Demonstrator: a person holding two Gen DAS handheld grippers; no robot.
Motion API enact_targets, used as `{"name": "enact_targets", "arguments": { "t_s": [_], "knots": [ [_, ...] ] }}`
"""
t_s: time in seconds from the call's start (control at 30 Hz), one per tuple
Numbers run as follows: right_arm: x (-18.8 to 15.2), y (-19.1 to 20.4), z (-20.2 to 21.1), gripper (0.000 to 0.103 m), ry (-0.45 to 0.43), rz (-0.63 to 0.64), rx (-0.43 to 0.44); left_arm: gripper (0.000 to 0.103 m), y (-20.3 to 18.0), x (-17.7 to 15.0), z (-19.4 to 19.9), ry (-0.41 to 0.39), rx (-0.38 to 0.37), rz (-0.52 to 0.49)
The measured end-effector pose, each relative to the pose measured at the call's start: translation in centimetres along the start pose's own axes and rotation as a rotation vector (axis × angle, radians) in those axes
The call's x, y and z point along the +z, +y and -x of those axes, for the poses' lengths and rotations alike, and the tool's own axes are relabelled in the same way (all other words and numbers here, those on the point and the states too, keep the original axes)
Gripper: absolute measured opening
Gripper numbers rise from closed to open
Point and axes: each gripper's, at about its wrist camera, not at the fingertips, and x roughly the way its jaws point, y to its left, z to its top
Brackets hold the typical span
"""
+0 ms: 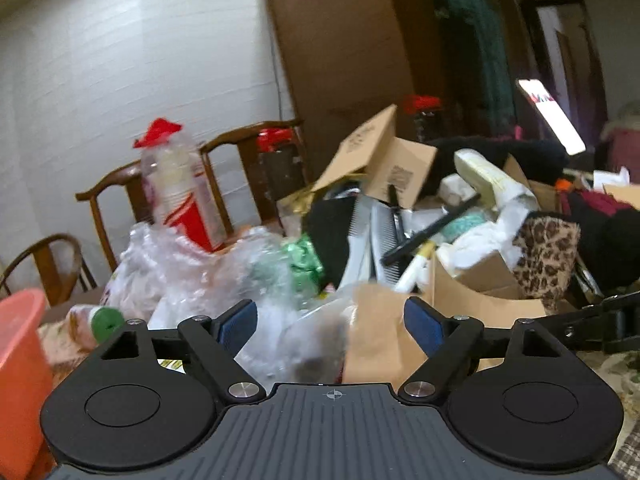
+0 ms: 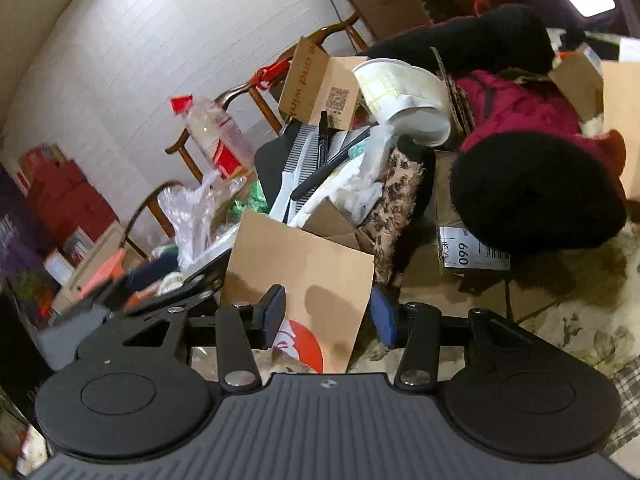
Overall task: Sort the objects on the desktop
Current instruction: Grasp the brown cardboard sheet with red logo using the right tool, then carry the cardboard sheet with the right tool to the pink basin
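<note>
Left wrist view, left gripper (image 1: 330,322): jaws spread wide, nothing between the pads; it hovers over clear plastic wrap (image 1: 208,264) and the near flap of a brown box (image 1: 380,336).
Left wrist view, clutter: the box holds combs (image 1: 384,236), a black stick and white wrappers, piled loosely, probably gathered there as 1 sorting bin. A bottle (image 1: 182,184) with a red cap stands behind the wrap. An orange tub (image 1: 22,364) sits at the left edge, likely a second bin.
Right wrist view, right gripper (image 2: 328,320): jaws about half open, straddling the box flap (image 2: 300,276); the right pad looks close to the flap edge, the left pad apart from it. No firm grip is visible.
Right wrist view, reason for pose: the flap hangs toward the camera, so taking it would steady or open the box.
Right wrist view, surroundings: a white cup (image 2: 404,100) lies tipped on the pile; dark red and black clothing (image 2: 532,184) is heaped to the right.
</note>
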Motion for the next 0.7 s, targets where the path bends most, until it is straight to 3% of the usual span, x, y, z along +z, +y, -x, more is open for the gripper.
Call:
{"name": "enact_targets", "arguments": {
  "t_s": [0.1, 0.17, 0.23, 0.27, 0.33, 0.5, 0.7],
  "knots": [
    [0.2, -0.6, -0.4, 0.053, 0.004, -0.030, 0.023, 0.089, -0.1, 0.2, -0.9, 0.024, -0.036, 0.027],
    [0.3, -1.1, -0.7, 0.051, 0.009, -0.065, 0.052, 0.081, -0.2, 0.0, -1.6, 0.048, -0.059, 0.049],
    [0.2, -1.2, -1.1, 0.022, 0.020, -0.076, 0.066, 0.054, -0.5, -0.5, -2.2, 0.076, -0.056, 0.027],
    [0.1, -1.2, -1.4, 0.004, 0.031, -0.072, 0.058, 0.045, -0.7, -0.8, -2.4, 0.073, -0.044, 0.013],
    [-0.2, -1.1, -1.8, 0.003, 0.040, -0.063, 0.025, 0.012, -0.7, -0.7, -2.3, 0.070, -0.044, 0.012],
    [-0.4, -1.1, -1.3, 0.000, 0.001, -0.062, 0.046, 0.000, -0.1, -0.5, -1.9, 0.068, -0.062, 0.033],
    [0.4, 0.8, 0.6, 0.000, -0.066, 0.006, 0.032, 0.000, 1.4, -0.1, -0.4, 0.052, -0.054, 0.085]
  ]
}}
